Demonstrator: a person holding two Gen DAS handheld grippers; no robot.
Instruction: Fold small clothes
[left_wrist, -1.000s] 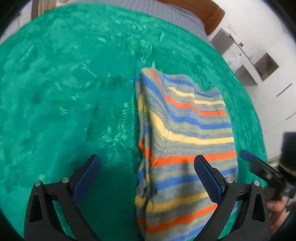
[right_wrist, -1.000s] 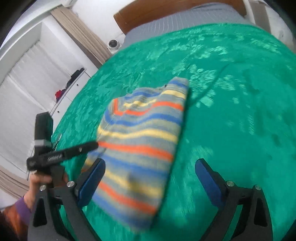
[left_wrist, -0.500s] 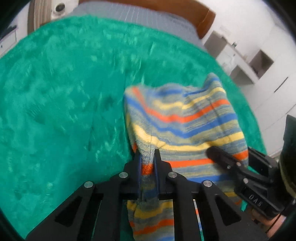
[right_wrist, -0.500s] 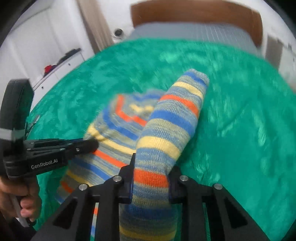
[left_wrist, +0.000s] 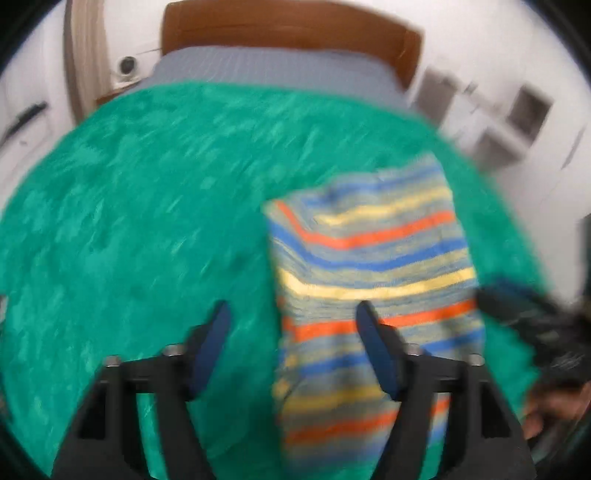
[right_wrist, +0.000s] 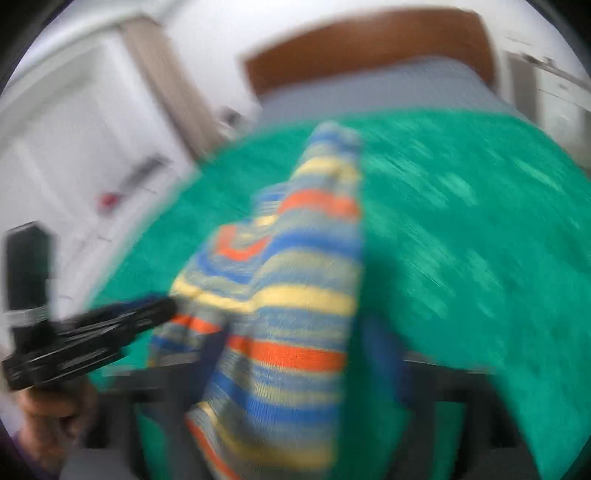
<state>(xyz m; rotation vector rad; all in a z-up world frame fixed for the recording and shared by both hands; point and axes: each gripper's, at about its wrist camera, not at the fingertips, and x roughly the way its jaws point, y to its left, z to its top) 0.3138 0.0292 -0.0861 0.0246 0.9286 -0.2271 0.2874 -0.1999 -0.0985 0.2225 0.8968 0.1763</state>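
Both the left gripper (left_wrist: 291, 321) and right gripper (right_wrist: 291, 354) have just opened, releasing the striped garment (left_wrist: 373, 266); no lettering legible.

The striped garment (right_wrist: 295, 295) lies on the green blanket (right_wrist: 461, 229) (everything motion-blurred). The right gripper (right_wrist: 295, 354), jaws just opening, straddles it. The left gripper (right_wrist: 110, 332) touches its left edge.

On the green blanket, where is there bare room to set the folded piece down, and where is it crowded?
Free: the wide stretch of green blanket left of the striped garment, up to the grey bedding by the headboard. Crowded: the garment's right edge, where the right gripper sits close to the blanket's border; the left gripper stands open over the garment's left edge.
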